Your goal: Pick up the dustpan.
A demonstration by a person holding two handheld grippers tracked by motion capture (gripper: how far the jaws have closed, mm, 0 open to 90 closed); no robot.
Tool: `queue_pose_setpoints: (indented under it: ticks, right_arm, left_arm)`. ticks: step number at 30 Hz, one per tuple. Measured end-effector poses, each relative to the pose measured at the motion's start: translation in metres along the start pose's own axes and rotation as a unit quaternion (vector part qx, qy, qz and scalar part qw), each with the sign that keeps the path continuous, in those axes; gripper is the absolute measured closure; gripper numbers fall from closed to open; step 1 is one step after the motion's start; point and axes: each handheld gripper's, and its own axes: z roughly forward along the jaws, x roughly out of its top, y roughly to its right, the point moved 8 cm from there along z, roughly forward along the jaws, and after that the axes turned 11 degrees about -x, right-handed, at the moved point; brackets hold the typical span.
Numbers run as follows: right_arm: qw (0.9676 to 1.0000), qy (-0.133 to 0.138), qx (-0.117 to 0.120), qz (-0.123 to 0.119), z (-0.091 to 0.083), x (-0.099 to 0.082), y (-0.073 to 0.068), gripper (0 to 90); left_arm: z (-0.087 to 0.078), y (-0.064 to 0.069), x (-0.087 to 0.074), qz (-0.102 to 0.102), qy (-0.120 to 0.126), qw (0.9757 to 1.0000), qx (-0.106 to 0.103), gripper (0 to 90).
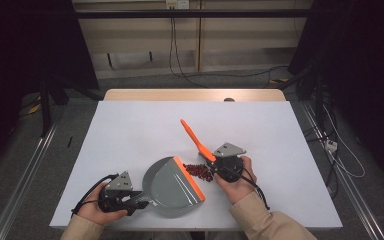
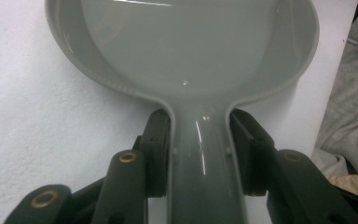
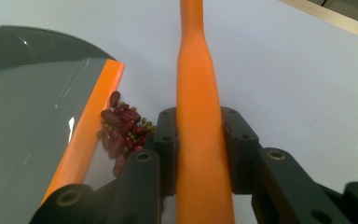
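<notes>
Nearest the high camera, the person's two forearms are coming in from the bottom edge, each hand gripping a tool. The left gripper (image 1: pixel 139 199) is clamping its jaws on the grey handle of the dustpan (image 1: pixel 172 187), the pads pressing on both sides of the narrow neck in the left gripper view. The dustpan is lying flat on the white table (image 1: pixel 130 130), a smooth, glossy grey scoop with a rounded back and a straight orange lip (image 1: pixel 190 178) facing toward 2 o'clock. The right gripper (image 1: pixel 216 165) is holding the orange brush handle (image 1: pixel 194 137) between its jaws, drawn in narrow against it; the handle is slanting up toward 11 o'clock. A small heap of dark red beans (image 1: pixel 198 171) with a few green ones is lying on the table just beside the orange lip, between the lip and the right gripper. The dustpan's back is sitting near the table's front edge, at 6 o'clock. Open white surface is stretching away toward 12, 10 and 3 o'clock.
</notes>
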Motion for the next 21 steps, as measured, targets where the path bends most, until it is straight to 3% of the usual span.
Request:
queue_pose_setpoints:
  ticks: [10,16,18,21]
  right_arm:
    - [1.0,0.001,-0.003,0.001,-0.0004,-0.0001,-0.0025,71.3]
    - [1.0,0.002,-0.005,-0.002,0.0002,0.0005,-0.0042,71.3]
    - [1.0,0.003,-0.004,-0.001,0.0002,0.0005,-0.0035,71.3]
    - [1.0,0.002,-0.004,0.002,0.0001,0.0005,-0.0026,71.3]
  left_arm:
    - [-0.0009,0.0016,0.001,0.003,0.002,1.0,-0.004,57.7]
    - [-0.0021,0.0031,-0.0025,0.003,-0.012,0.9999,-0.004,52.0]
    - [-0.0017,0.0027,-0.0058,0.005,-0.025,0.9997,-0.005,56.3]
    - [-0.0022,0.0026,-0.0052,-0.001,-0.023,0.9997,-0.002,61.5]
